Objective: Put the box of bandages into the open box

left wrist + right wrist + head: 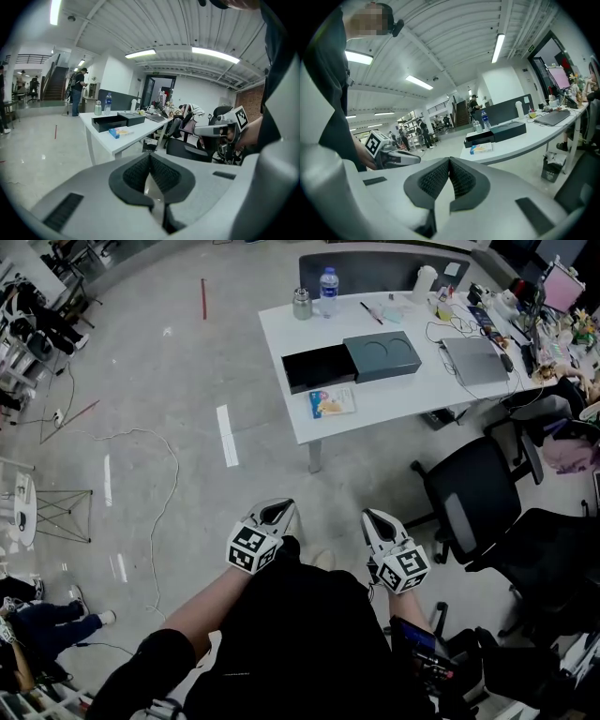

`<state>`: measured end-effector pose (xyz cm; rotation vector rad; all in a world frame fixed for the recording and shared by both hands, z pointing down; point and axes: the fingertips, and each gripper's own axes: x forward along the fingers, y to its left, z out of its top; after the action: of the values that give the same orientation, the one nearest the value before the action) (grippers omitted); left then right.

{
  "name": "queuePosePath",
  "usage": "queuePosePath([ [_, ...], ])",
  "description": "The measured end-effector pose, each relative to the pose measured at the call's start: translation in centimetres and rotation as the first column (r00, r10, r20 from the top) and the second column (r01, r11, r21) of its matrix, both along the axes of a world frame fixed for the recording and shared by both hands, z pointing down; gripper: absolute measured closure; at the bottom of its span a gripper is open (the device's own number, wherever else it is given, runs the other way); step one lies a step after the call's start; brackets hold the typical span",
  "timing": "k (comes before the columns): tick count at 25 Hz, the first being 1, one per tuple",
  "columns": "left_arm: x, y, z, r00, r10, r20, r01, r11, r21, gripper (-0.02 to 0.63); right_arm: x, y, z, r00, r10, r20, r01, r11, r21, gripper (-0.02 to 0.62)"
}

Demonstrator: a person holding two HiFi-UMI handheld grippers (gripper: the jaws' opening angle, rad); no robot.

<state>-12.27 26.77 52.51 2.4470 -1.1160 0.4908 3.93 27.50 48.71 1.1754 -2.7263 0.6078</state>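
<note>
Left gripper: held low, close in front of the person's body and well short of the table; its jaws are pressed together with nothing between them.
Right gripper: just to the right of the left one, at about the same height; jaws likewise closed on nothing.
Box of bandages: lies flat on the white table, close to its near edge, just on the near side of the open box. Neither gripper touches it.
Open box: a black tray slid out to the left of its dark grey-green sleeve; the tray looks empty.
Table position: far from the grippers and a little to the right.
Far edge of table: water bottle with a metal flask just left of it.
Right part of table: closed laptop.
Right of the grippers: black office chair beside the table.
</note>
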Motion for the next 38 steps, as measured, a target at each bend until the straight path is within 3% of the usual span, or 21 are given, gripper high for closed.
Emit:
queuePosePath([
  [10,-2.0,-7.1,-0.3,0.998,0.061,-0.02,-0.061,0.998,0.013,0.597,-2.1,-5.5,-0.5,0.998,0.059,-0.033,-0.059,0.998,0.006,0.569],
  [22,-4.6,-13.5,-0.8,0.984,0.172,-0.037,-0.17,0.984,0.044,0.597,-4.5,-9.7,-1.6,0.979,0.191,-0.072,-0.189,0.982,0.03,0.569],
  [38,-8.0,-14.9,0.4,0.987,0.148,-0.055,-0.149,0.989,-0.003,0.597,-7.5,-11.7,-1.5,0.977,0.19,-0.092,-0.189,0.982,0.016,0.569],
])
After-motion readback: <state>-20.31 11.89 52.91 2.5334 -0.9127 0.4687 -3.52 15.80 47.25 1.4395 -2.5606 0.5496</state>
